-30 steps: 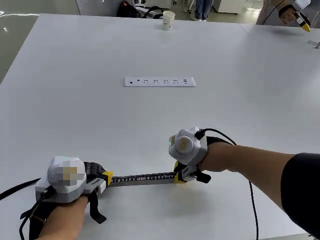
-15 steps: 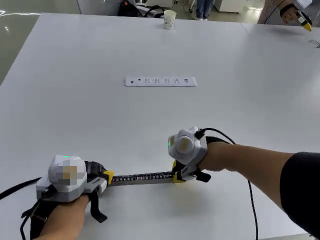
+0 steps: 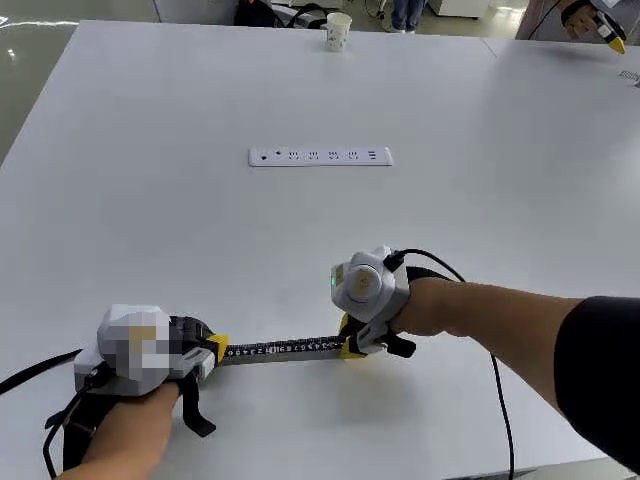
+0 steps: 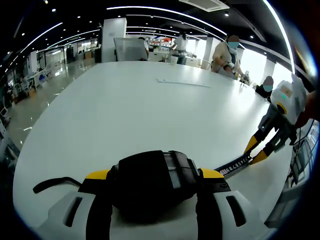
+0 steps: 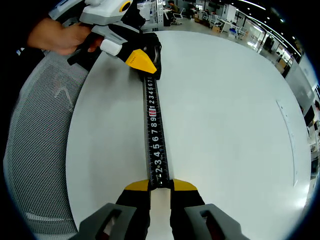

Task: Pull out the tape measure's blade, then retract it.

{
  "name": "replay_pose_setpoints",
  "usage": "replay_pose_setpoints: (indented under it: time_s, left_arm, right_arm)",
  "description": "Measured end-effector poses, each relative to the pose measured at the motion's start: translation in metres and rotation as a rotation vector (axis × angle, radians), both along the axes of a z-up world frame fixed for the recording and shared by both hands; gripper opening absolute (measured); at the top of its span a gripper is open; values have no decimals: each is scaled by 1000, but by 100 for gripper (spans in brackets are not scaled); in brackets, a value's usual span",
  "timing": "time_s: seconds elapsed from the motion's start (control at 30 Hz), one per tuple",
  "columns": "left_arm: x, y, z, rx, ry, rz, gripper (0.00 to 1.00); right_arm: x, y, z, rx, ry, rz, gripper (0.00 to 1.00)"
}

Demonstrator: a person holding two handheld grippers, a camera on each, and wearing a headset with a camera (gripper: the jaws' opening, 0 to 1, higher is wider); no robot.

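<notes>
a white table (image 3: 120, 180) seen from above. at the left, the left gripper (image 3: 207, 346) has its yellow-tipped fingers (image 4: 98, 175) closed around the black case of the tape measure (image 4: 152, 181). the case sits squarely between the two fingers and fills the gap between them. from the case, just past those fingertips, the dark blade (image 3: 285, 350) runs out to the right, low over the table, with its numbers facing up. at the blade's far end, the right gripper (image 5: 160, 186) has its fingers drawn almost together, pinching the blade's tip between the yellow pads. well beyond both sets of fingers, a white power strip (image 3: 320, 156) lies flat on the table, and a paper cup (image 3: 338, 32) stands upright near the table's far edge.
</notes>
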State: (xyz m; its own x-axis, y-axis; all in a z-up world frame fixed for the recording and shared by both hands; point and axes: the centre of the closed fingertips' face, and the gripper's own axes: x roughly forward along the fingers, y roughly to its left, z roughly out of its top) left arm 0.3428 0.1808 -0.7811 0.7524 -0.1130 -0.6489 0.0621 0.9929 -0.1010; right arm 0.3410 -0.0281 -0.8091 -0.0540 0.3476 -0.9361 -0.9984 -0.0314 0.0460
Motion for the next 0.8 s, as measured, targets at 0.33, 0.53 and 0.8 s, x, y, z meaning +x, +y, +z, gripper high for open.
replay_pose_setpoints:
  time_s: [0.33,0.53,0.8]
  left_arm:
    - [0,0,0,0,0,0,64]
    - [1,0,0,-1,3,1,64]
    - [1,0,0,-1,4,1,63]
  right_arm:
    - [0,4,-1,-1,-6,-8,11]
    - [1,7,0,16,-9,-10,11]
    - [0,11,0,14,-9,-14,11]
